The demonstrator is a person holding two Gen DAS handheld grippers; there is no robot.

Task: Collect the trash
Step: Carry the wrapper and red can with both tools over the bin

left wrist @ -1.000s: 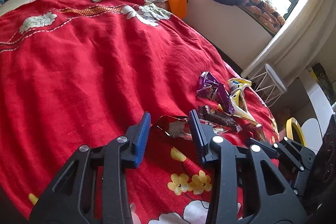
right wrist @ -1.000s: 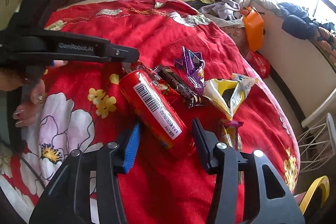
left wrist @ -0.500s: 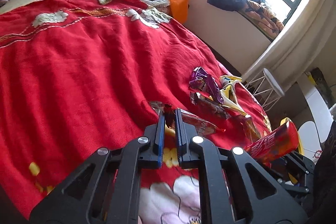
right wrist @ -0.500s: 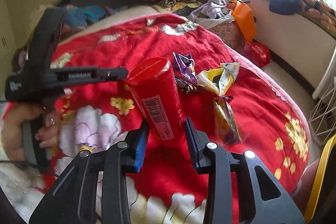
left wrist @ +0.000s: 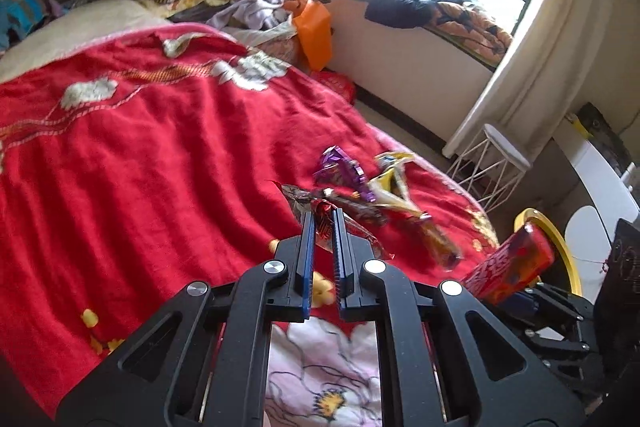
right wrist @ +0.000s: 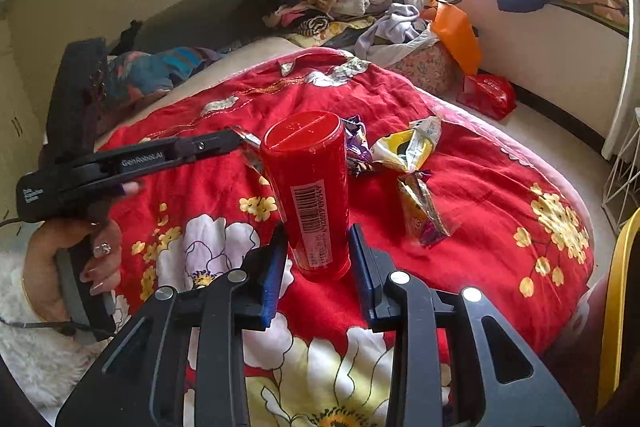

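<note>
my left gripper (left wrist: 323, 227): pads nearly pressed together, pinching a crinkled red wrapper (left wrist: 325, 223) that sticks up between the tips, lifted off the red blanket (left wrist: 140, 167). just beyond its tips lie a purple wrapper (left wrist: 344, 171) and a yellow wrapper (left wrist: 394, 179), touching each other. my right gripper (right wrist: 318, 251): blue pads clamped on both sides of a red can (right wrist: 310, 187), held upright, barcode facing me. ahead and right of it, a small orange packet (right wrist: 420, 213) on the blanket. yellow bin rim (left wrist: 560, 247) past the bed edge, to my right.
</note>
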